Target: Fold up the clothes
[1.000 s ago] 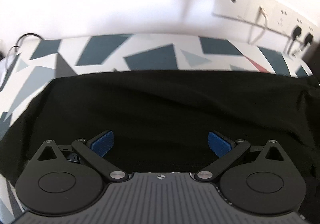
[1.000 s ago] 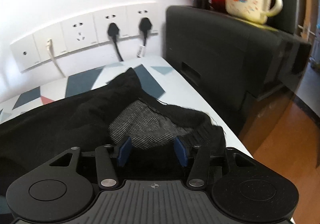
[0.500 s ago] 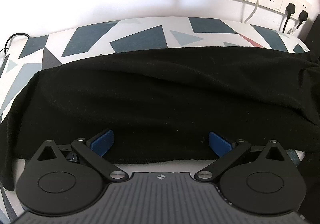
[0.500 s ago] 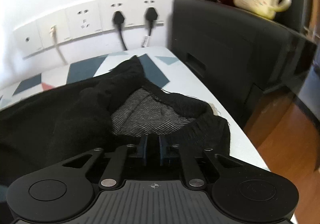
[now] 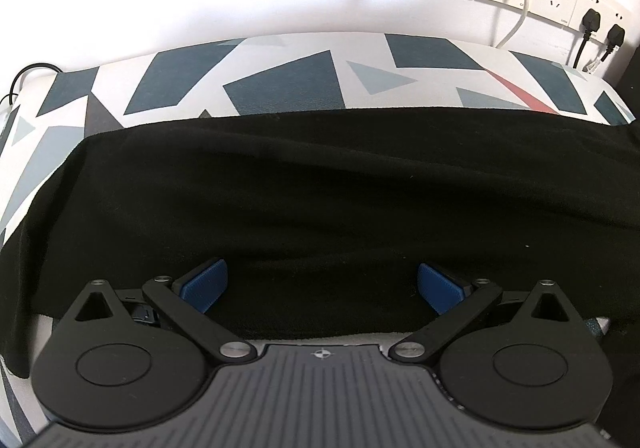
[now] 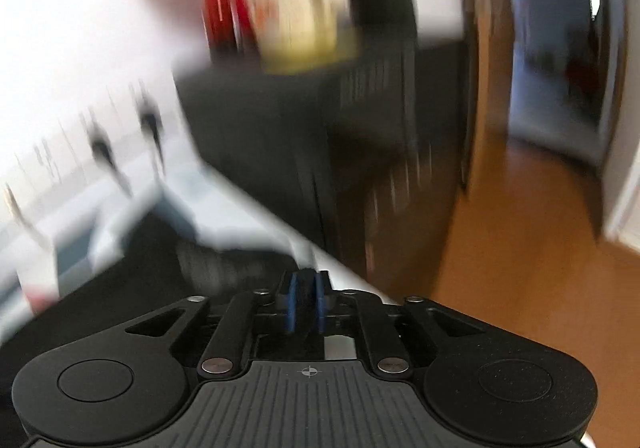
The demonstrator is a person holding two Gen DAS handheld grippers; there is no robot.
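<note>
Your right claw (image 6: 305,302) has just pinched onto the edge of the black garment (image 5: 320,204) and its jaws are now easing slightly apart, dark cloth still between the pads — the view is swinging and blurring as you carry it. Your left claw (image 5: 322,284) is hovering wide open, holding nothing, while the garment is lying spread across the patterned tabletop (image 5: 280,84) — the fold is just beginning.
</note>
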